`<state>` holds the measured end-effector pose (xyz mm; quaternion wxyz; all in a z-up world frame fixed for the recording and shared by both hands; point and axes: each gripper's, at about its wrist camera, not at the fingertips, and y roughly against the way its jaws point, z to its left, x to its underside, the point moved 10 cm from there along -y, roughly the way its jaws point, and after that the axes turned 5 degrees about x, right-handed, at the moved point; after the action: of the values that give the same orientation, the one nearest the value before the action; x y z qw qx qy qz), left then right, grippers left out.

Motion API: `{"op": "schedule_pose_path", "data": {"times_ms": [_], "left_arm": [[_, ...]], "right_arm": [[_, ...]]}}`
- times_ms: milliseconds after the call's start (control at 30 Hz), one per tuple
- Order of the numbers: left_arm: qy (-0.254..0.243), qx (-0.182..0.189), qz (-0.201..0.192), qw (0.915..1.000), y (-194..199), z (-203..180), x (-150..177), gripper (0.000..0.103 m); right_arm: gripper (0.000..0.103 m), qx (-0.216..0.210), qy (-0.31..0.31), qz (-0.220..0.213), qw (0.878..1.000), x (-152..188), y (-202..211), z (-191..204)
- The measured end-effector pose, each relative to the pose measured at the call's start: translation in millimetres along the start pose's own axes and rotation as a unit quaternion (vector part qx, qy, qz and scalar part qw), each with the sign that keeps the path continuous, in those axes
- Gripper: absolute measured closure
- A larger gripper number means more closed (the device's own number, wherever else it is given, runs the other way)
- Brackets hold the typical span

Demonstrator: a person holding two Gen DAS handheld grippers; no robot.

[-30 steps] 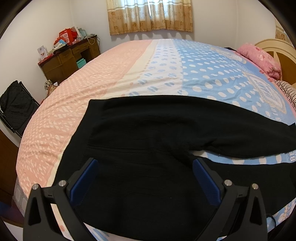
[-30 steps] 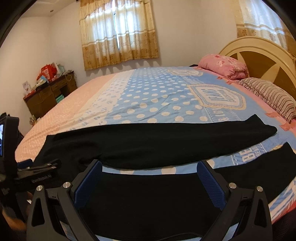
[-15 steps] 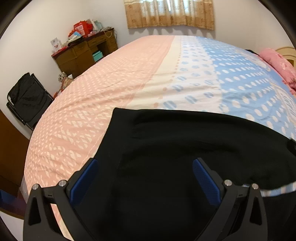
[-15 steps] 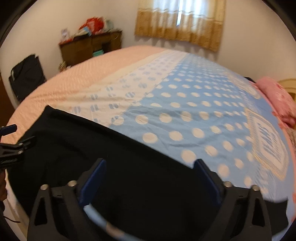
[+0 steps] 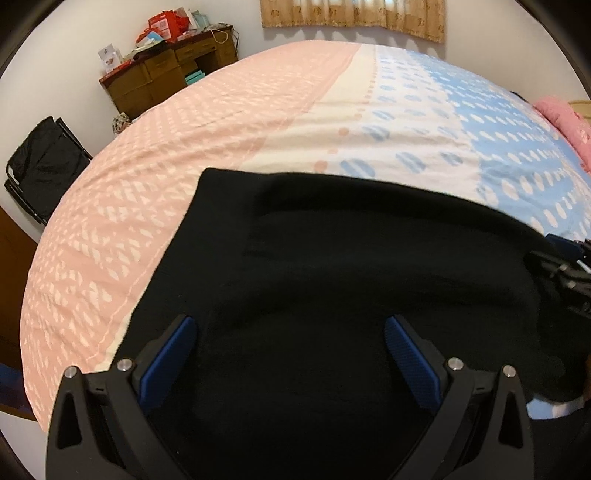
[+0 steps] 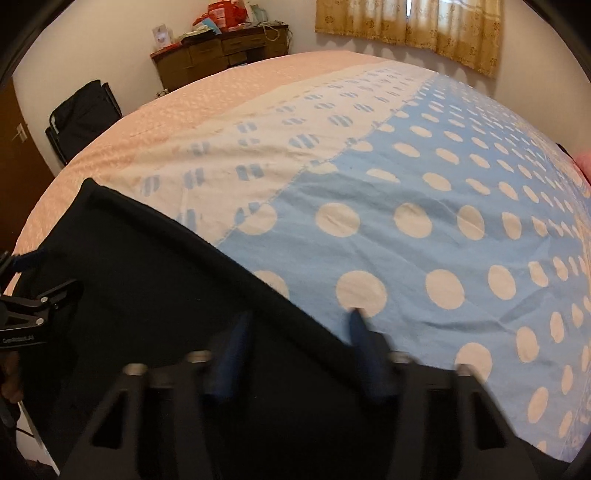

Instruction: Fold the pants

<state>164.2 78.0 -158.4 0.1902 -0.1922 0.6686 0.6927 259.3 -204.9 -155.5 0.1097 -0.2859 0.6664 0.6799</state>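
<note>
Black pants [image 5: 332, 280] lie spread flat on the bed, waist end toward the pink side. My left gripper [image 5: 288, 347] is open, its blue pads wide apart low over the waist area. In the right wrist view the pants [image 6: 140, 280] fill the lower left. My right gripper [image 6: 295, 325] is blurred and its fingers stand closer together than before, with a gap still between them, astride the far edge of the pants. The right gripper also shows at the right edge of the left wrist view [image 5: 565, 273]. The left gripper shows at the left edge of the right wrist view [image 6: 33, 310].
The bedspread is pink [image 5: 147, 192] on the left, cream in the middle and blue with white dots [image 6: 443, 221] on the right. A wooden desk [image 5: 162, 77] with clutter, a black folding chair [image 5: 40, 166] and curtains [image 6: 406, 29] stand beyond the bed. A pink pillow [image 5: 569, 118] is at far right.
Both grippers have swung left toward the waist end and come lower over the pants. The right gripper's fingers have narrowed from wide open and are motion blurred.
</note>
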Motion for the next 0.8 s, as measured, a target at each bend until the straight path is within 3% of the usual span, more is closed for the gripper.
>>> {"op": "schedule_pose_path", "data": {"times_ms": [100, 300, 500, 667, 800], "left_arm": [[-0.007, -0.003, 0.0, 1.0, 1.7, -2.9, -0.9, 0.0], [0.004, 0.026, 0.0, 0.9997, 32.5, 10.9, 12.3, 0.0], [0.021, 0.032, -0.028, 0.9989, 66.9, 37.0, 11.9, 0.0], [0.039, 0.069, -0.032, 0.9963, 76.6, 34.8, -5.9, 0.0], [0.043, 0.104, -0.001, 0.9937, 60.6, 10.0, -20.7, 0.0]], "right_arm": [[0.099, 0.03, 0.032, 0.0, 0.999, 0.8, 9.7, 14.3], [0.1, 0.069, 0.083, -0.066, 0.992, 0.6, 70.7, 39.0], [0.1, 0.07, 0.094, -0.116, 0.986, 42.6, 126.8, 77.8], [0.1, 0.087, 0.1, -0.138, 0.981, 89.7, 131.6, 110.6], [0.1, 0.107, 0.098, -0.137, 0.98, 110.5, 118.3, 121.9]]}}
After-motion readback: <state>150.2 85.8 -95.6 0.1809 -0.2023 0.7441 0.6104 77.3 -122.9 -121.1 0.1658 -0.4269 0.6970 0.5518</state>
